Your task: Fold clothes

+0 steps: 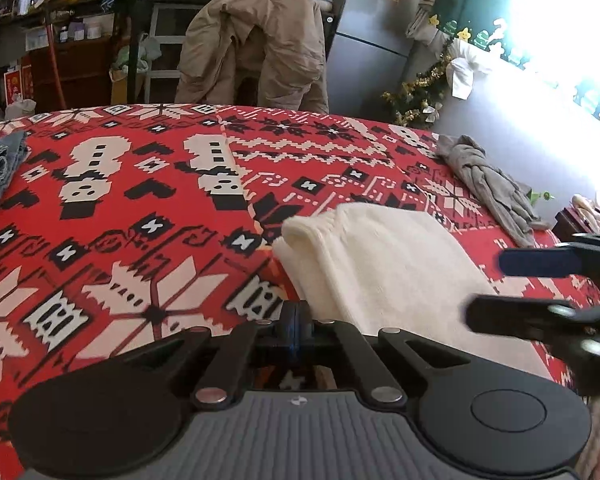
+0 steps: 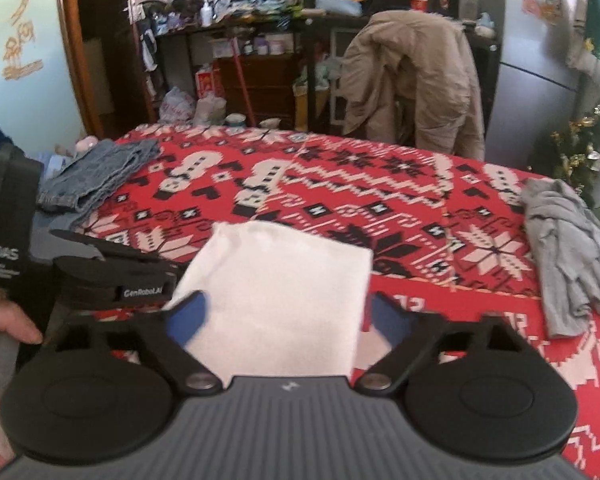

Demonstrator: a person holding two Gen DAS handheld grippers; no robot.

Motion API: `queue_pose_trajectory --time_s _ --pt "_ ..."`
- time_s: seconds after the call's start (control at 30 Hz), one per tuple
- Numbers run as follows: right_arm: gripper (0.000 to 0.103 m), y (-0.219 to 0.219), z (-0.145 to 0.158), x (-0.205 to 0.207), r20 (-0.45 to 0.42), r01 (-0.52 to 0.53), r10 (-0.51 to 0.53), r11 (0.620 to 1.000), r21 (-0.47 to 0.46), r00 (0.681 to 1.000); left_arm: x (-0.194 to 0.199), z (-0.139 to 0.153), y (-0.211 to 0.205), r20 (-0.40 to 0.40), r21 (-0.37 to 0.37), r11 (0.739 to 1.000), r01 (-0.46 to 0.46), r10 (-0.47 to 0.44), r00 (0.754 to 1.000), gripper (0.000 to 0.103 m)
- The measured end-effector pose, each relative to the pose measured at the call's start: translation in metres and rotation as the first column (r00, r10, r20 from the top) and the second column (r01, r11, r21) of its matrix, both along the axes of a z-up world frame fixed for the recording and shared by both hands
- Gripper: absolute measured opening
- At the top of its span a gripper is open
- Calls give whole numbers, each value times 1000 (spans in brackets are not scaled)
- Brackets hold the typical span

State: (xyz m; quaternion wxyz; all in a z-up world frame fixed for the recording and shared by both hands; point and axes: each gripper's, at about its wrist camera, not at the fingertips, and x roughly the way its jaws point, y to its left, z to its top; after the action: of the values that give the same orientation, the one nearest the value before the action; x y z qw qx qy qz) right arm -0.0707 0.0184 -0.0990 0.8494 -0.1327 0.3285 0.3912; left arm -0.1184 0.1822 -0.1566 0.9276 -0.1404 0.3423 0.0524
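Folding status: one garment appears finished, or close to it — a white, soft knit cloth [image 2: 276,292], folded into a neat rectangle, lies flat on the red, black and white snowflake-patterned cover [image 1: 140,208].
White cloth, position: near the front edge of the cover, between the two grippers; its stacked fold edges face the far left corner in the left wrist view.
Left gripper [image 1: 296,320]: jaws fully closed, the blue pads pressed together. They sit right at the near left edge of the white cloth, but whether any fabric is pinched between them cannot be told.
Right gripper [image 2: 288,320]: jaws apart, blue pads standing either side of the white cloth's near edge (slightly blurred), not pressing on it.
Left to fold, item one: a crumpled grey jersey garment [image 2: 572,256] lying in a heap at the right side of the cover, well apart from the white cloth.
Left to fold, item two: blue denim clothing [image 2: 96,172] at the far left edge — loosely laid; folded or not, unclear.
Judgement: roughly a third of the visible pile done; the grey garment looks the obvious next piece.
Background: a beige jacket [image 1: 260,44] draped over a chair behind the cover, not in play.
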Motion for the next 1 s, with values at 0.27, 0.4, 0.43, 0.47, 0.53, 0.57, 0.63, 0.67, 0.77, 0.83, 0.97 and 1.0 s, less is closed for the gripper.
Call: queue_pose_trajectory --time_s 0.27,0.4,0.43,0.47,0.53,0.57,0.63,0.67,0.77,0.83,0.97,1.0 --pt "48 23 -15 -5 -27 -21 20 999 -34 999 -16 5 -20 -7 94 995 20 -19 1000 0" --pt "49 25 -16 -5 -32 -23 22 999 -32 999 -26 9 -32 -2 155 987 46 -46 999 0" --pt "49 25 -16 -5 -33 -22 21 999 -31 999 -28 9 -35 -3 169 984 54 -54 999 0" --pt "49 25 -16 -5 -35 -22 21 999 -31 999 -30 9 -36 -5 169 984 56 -56 998 0" --pt "49 25 -16 -5 -37 -21 20 999 -30 999 -33 9 -38 -9 169 984 58 -58 998 0" --pt "49 25 -16 -5 -39 -21 20 999 -29 999 -35 9 -39 -11 169 984 60 -59 998 0" --pt "49 25 -16 -5 -40 -19 18 999 -29 999 -38 8 -38 -18 148 987 55 -53 998 0" --pt "49 26 -16 -5 -40 -20 19 999 -30 999 -41 9 -39 -21 140 989 54 -51 998 0" --pt "50 26 -17 -5 -41 -18 17 999 -28 999 -48 8 -40 -31 111 992 56 -53 998 0" --pt "50 26 -17 -5 -41 -17 16 1000 -26 999 -54 9 -42 -40 97 994 60 -57 998 0" --pt "50 26 -17 -6 -40 -17 16 1000 -26 999 -67 10 -50 -53 92 993 68 -63 997 0" --pt "50 26 -17 -6 -39 -17 16 1000 -26 999 -71 11 -53 -55 93 993 72 -67 996 0"
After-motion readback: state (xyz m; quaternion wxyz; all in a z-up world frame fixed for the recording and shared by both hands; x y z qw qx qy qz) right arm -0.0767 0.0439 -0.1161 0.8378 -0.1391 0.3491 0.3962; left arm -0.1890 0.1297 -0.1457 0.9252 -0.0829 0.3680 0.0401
